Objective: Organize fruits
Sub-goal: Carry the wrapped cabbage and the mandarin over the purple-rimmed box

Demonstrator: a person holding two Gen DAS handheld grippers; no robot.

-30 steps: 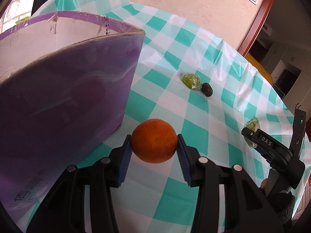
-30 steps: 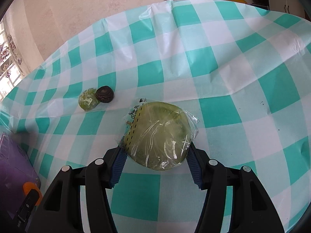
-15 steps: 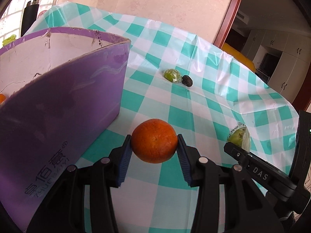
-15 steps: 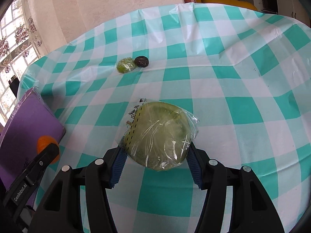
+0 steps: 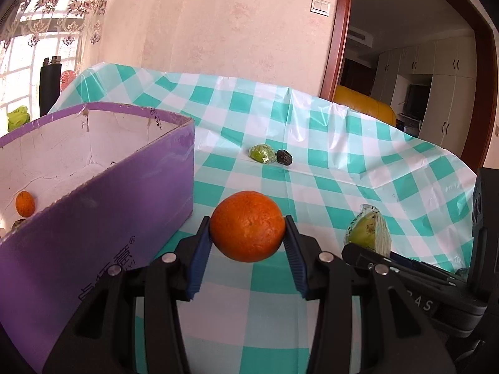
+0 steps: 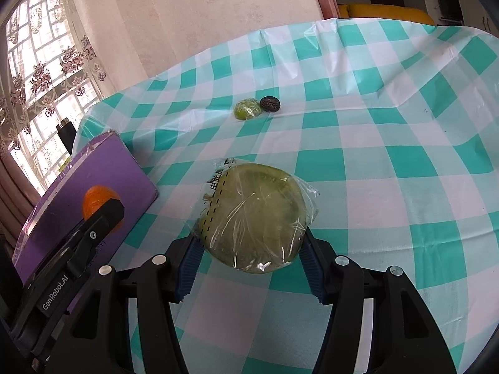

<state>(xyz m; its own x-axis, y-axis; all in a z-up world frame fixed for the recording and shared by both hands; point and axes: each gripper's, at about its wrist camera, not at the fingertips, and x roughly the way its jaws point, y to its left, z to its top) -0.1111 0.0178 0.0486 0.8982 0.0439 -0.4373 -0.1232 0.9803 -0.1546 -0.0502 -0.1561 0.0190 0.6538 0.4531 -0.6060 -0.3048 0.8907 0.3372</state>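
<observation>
Jaws clamped — left gripper point(image 5: 248, 239) on orange point(image 5: 247, 226), right gripper point(image 6: 251, 251) on wrapped green fruit point(image 6: 254, 215) — above teal-checked tablecloth point(image 6: 374, 143).

Checked table point(image 5: 343, 143): purple box point(image 5: 103, 218), two fruits point(image 5: 262, 153)

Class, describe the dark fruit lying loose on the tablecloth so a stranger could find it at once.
Start at the purple box, then look across the teal checked tablecloth toward the far wall. Two small fruits sit side by side: the dark fruit is bare, wrinkled and almost black, while the green fruit beside it is plastic-wrapped.
</observation>
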